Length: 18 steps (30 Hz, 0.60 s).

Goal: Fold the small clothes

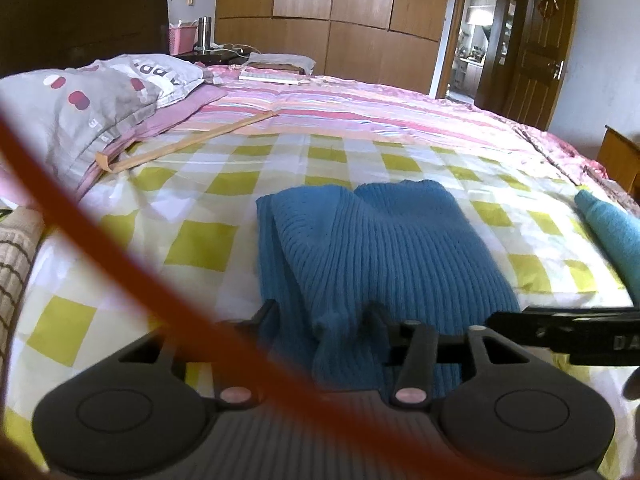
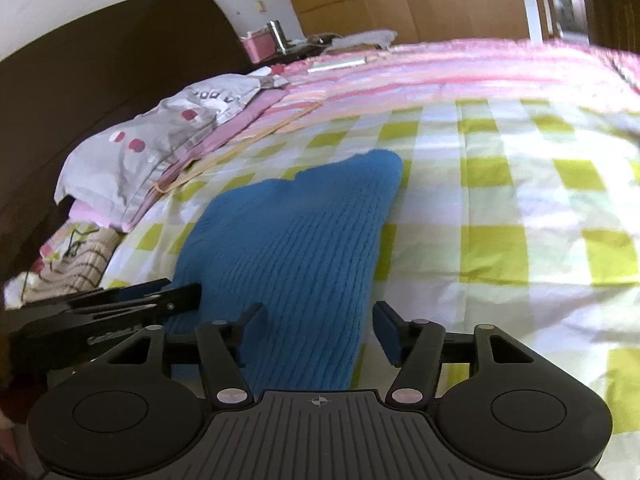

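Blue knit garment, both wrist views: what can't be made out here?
- Blue knit garment: near hem hidden under the left gripper body in the left wrist view; whether the jaws still pinch it is unclear.
- Same garment in the right wrist view: near edge covered by the right gripper; that picture is motion-blurred.
- Teal cloth: cut off by the right edge.
- Orange strap: out of focus, crosses the left wrist view.

Open checked sheet (image 2: 500, 216) lies clear to the right of and beyond the blue knit garment (image 2: 296, 240). Left side obstructed: grey pillow (image 1: 84, 108) and a tan strap (image 1: 188, 144) near it. An orange cord (image 1: 120, 264) crosses the left wrist view. Second teal item (image 1: 612, 232) lies at the far right edge
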Motion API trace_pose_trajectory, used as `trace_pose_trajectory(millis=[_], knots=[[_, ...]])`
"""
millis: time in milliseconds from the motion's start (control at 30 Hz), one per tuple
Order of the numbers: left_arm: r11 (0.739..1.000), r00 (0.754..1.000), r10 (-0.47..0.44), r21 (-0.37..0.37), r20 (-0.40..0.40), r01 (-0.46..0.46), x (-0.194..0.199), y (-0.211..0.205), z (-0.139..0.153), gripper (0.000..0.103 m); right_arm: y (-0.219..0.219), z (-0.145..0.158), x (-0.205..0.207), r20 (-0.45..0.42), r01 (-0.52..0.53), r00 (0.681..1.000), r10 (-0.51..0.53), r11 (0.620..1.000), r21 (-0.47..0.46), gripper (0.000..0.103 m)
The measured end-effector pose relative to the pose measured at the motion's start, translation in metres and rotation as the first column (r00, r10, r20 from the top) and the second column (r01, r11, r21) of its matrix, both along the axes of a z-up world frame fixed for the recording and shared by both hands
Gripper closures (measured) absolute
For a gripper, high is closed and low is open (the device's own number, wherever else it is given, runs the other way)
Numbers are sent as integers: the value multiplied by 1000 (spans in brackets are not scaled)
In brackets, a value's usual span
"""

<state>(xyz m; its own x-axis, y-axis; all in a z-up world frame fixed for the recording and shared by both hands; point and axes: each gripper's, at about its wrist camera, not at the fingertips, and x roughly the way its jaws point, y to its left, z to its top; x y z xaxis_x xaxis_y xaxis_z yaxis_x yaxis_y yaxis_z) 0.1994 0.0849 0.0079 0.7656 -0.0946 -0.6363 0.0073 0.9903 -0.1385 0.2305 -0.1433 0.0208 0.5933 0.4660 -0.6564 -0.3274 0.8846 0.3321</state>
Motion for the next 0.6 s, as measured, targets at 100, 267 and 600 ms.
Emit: trace_pose_trajectory(millis=[100,267,600], knots=[[999,1000,2,-38,-7,-2,6,6,-5,40,2,-10,10,-48,6,999,-4,999,45,40],[998,1000,6,-66,19,-5,4,12,1,40,4,-20,17,-77,0,997,6,997,73,38],[997,999,-29,67,14,28,9,-11,4,35,5,-22,18,-79,-11,997,16,998,66,37]])
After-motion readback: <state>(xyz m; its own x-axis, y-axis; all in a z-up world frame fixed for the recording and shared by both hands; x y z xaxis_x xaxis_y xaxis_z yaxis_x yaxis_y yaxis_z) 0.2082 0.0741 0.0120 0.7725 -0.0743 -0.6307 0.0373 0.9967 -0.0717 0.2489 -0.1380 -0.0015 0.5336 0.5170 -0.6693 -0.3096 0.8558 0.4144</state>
